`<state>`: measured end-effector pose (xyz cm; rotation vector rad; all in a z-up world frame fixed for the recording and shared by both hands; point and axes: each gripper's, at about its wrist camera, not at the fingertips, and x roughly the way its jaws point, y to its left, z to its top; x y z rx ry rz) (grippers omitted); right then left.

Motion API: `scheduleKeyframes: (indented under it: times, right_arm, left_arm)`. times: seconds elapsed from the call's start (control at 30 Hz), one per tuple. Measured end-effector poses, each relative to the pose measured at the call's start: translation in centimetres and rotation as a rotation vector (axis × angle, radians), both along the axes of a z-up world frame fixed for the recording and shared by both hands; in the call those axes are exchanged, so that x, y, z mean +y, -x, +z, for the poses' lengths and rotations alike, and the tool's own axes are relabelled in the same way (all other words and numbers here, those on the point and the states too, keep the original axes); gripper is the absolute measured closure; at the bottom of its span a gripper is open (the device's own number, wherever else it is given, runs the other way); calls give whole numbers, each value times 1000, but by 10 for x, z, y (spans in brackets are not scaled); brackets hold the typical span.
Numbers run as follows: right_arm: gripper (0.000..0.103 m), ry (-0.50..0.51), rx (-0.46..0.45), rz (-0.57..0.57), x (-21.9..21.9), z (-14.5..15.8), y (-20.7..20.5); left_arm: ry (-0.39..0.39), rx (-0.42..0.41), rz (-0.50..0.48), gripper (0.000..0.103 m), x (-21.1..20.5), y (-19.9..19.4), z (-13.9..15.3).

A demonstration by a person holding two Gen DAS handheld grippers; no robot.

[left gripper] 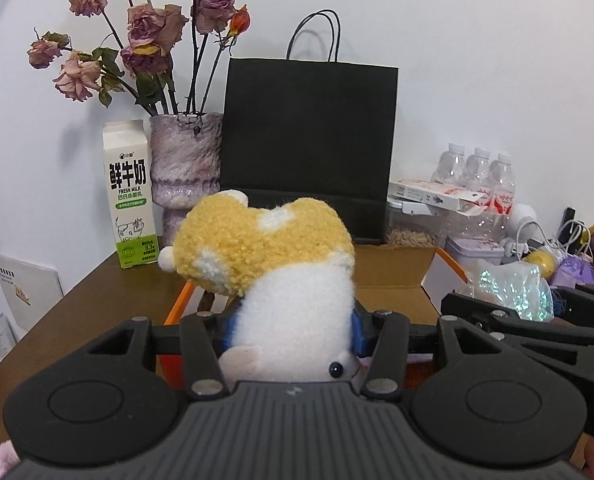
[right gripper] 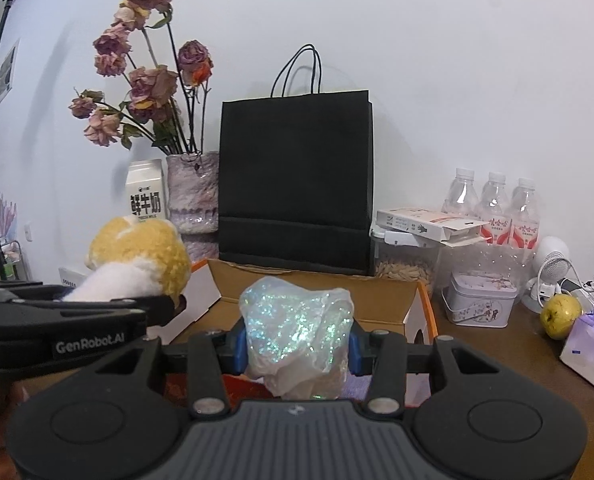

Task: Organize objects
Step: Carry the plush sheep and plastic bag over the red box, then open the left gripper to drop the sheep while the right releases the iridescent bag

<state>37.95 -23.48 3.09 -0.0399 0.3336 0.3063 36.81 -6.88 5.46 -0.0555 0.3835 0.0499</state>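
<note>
Your left gripper has its fingers clenched on a plush toy, yellow and white, gripped at the white lower body between the blue pads; its woolly yellow part rises above and ahead of the fingers, and a dark bead eye sits low, close to the gripper body. Your right gripper has its fingers closed around a glittery bag, a crumpled translucent bundle with iridescent flecks that bulges above the fingers and hangs a little below them. In the right wrist view, the left gripper with the toy sits to the left of your right fingers and at about the same height. Both held things are off the surface and hover over an open cardboard box with orange edges, which lies just ahead of and below both sets of fingers. Beyond the box, straight ahead, a black paper bag stands upright against the wall. Left of your fingers and farther back stand a milk carton and, beside it, a vase of dried roses. Right of your fingers, at the back, are three water bottles, a flat carton resting on a clear container, a small tin, and a yellow-green apple nearer the edge.
</note>
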Motion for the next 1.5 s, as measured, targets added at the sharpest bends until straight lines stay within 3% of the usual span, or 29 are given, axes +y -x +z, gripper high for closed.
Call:
scheduleKeyframes:
  times: [0.73,1.23,1.27,1.3,1.33,1.37,1.43,1.5]
  right_arm:
    - [60,24,27,-14,6,-14,-71]
    - [58,44,82,-40,5,-33,-101]
    - [54,43,87,-38,5,-34,-101]
    - [51,38,89,-40,4,-34,-101]
    - [42,37,90,-42,4,-34,-101]
    - [27,38,90,-48,4,-34,-101]
    - [4,39,77,-63,5,-34,-100]
    - [0,38,69,-69,5,-33,-99]
  left_arm:
    - [-1,7,17,53,8,-70,-4]
    - [-28,86,26,50,16,-104,-23]
    - [-29,91,27,46,17,-105,-24]
    - [-30,94,31,35,17,-106,-24]
    - [-33,91,37,25,17,-105,-24]
    - [-38,82,47,4,17,-104,-24]
    - [-52,50,71,0,16,-100,-21]
    - [-53,48,68,0,16,-100,-19]
